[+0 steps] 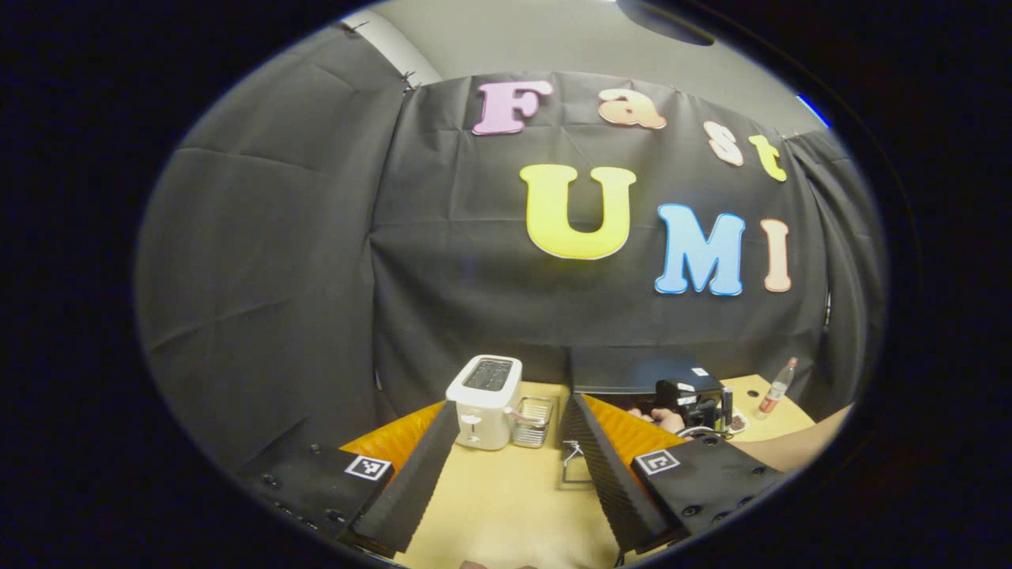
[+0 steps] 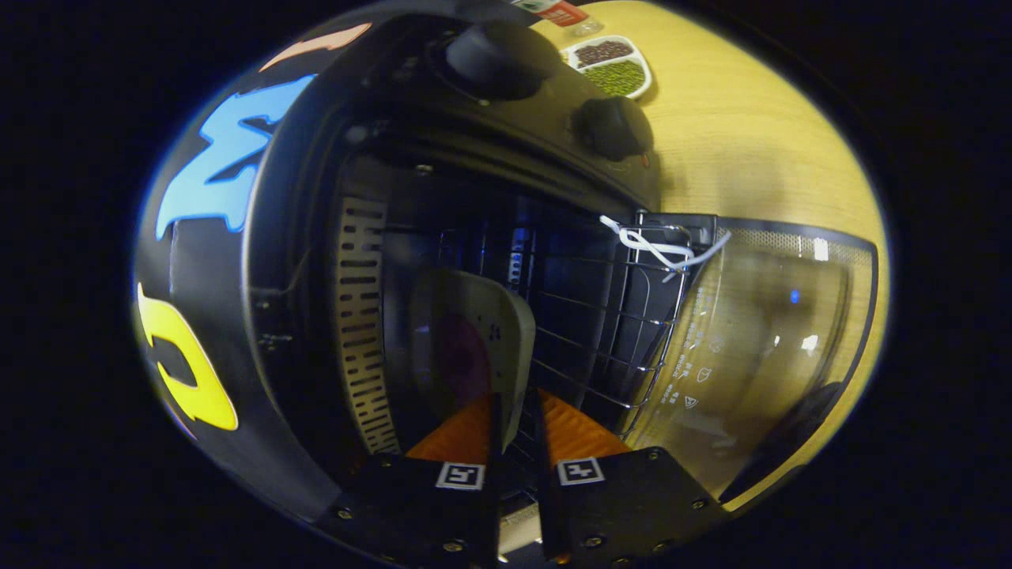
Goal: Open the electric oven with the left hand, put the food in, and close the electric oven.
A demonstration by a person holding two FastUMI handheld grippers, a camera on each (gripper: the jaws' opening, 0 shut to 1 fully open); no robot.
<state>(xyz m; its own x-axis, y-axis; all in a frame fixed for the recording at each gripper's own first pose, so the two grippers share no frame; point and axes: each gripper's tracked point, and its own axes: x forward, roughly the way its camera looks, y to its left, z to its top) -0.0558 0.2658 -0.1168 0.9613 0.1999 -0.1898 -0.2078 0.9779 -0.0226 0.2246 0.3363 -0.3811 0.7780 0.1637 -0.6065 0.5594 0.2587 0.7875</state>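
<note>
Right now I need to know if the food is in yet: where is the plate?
In the right gripper view the plate is inside the open oven, on its wire rack, gripped on edge by the right hand-held gripper.

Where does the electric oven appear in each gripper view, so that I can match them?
Left gripper view: the electric oven is the dark box at the back of the table, right of centre.
Right gripper view: the electric oven takes the centre and left, door open at right; the right gripper holds a plate at its cavity.
Shared landmark: the light wooden table.
</note>
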